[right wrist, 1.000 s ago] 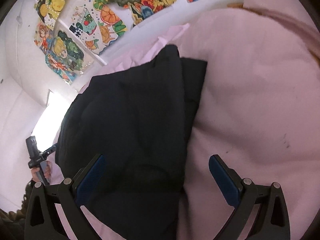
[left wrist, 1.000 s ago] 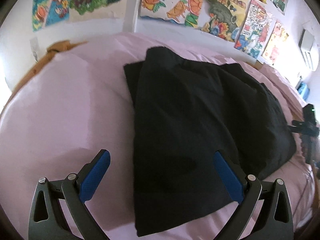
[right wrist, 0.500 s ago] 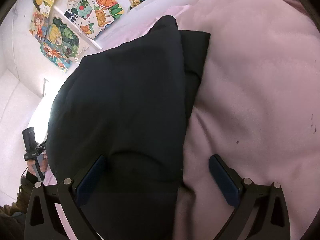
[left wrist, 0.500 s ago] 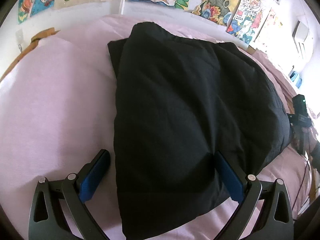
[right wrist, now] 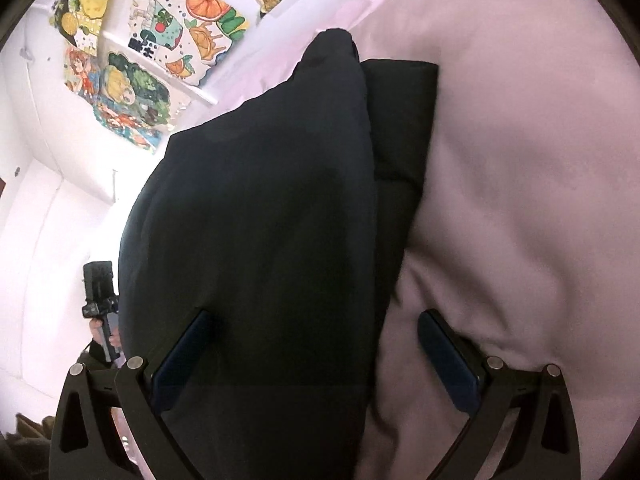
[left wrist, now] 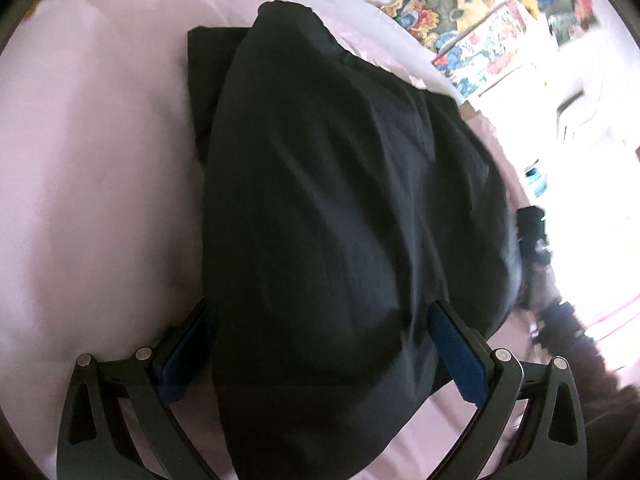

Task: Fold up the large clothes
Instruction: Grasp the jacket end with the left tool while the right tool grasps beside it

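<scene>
While both tongs stand wide open, the black garment [left wrist: 344, 216] lies on the pink bed sheet [left wrist: 92, 168] as a partly folded bundle, its upper layer overlapping a narrower lower layer that shows along one edge at the far end. Seen from the left wrist, the left tongs [left wrist: 320, 356] straddle the near end of the garment: the left pad [left wrist: 182, 360] sits just beside the left edge of the cloth and the right pad [left wrist: 456, 354] lies over or against its right portion; actual contact cannot be confirmed. Seen from the right wrist, the right tongs [right wrist: 318, 360] straddle the garment's other long edge at the near end, with one pad [right wrist: 182, 356] over the dark cloth and the other pad [right wrist: 448, 360] over bare sheet. Neither tool grips anything. Judged from this layout, the step in hand is the approach for a further fold, with both tools positioned at the near end. The next move calls for lowering each tool until one pad passes under the edge, closing on all layers together, then lifting evenly so the bundle does not unfold. Posters [right wrist: 160, 36] cover the far wall.
</scene>
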`<state>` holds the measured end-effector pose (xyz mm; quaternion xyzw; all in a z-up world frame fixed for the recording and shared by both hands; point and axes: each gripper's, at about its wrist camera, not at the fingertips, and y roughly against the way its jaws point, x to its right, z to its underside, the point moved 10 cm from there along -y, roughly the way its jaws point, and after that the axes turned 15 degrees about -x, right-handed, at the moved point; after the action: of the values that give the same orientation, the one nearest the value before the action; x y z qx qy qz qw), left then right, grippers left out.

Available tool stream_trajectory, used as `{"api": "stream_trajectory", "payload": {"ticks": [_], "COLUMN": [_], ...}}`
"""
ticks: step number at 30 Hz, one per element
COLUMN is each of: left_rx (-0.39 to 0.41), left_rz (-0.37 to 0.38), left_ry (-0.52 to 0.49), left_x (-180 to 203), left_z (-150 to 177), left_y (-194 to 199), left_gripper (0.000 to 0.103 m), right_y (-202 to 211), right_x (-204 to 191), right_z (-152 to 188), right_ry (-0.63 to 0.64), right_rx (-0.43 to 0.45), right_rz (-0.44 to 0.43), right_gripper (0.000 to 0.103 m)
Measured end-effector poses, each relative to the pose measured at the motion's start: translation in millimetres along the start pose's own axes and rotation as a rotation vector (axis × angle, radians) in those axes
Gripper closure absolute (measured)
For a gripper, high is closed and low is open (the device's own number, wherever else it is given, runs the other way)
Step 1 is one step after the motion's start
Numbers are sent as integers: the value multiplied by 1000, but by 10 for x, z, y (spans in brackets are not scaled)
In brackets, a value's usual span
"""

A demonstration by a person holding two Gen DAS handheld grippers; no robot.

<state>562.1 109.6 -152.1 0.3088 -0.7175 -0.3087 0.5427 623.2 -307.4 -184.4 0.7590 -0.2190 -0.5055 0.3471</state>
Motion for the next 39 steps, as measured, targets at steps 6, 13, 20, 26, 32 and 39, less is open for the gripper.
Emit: {"api": "stream_trajectory", "payload": {"ticks": [6, 13, 20, 26, 32, 39], "left_rx": [-80, -104, -79, -45, -12, 5], "left_rz": [-28, -44, -124, -287, -370, -417], "left_ry": [-63, -66, -29, -3, -5, -8], "left_x": [32, -40, -103, 36, 55, 99], "left_z": [-77, -76, -183, -100, -68, 10], "left_y": [-114, -123, -94, -258, -221, -284], "left_gripper": [2, 2, 2, 1, 2, 2], "right_y": [-193, -265, -277, -323, -352, -360], "right_x": [-63, -143, -132, -159, -153, -174], "right_z": [27, 109, 122, 97, 67, 54], "right_ry": [46, 73, 67, 87, 93, 91], "right_rx": [-77, -91, -51, -32, -30, -36], "right_rz": [-44, -84, -95, -65, -60, -50], "right_gripper": [0, 0, 0, 0, 0, 0]}}
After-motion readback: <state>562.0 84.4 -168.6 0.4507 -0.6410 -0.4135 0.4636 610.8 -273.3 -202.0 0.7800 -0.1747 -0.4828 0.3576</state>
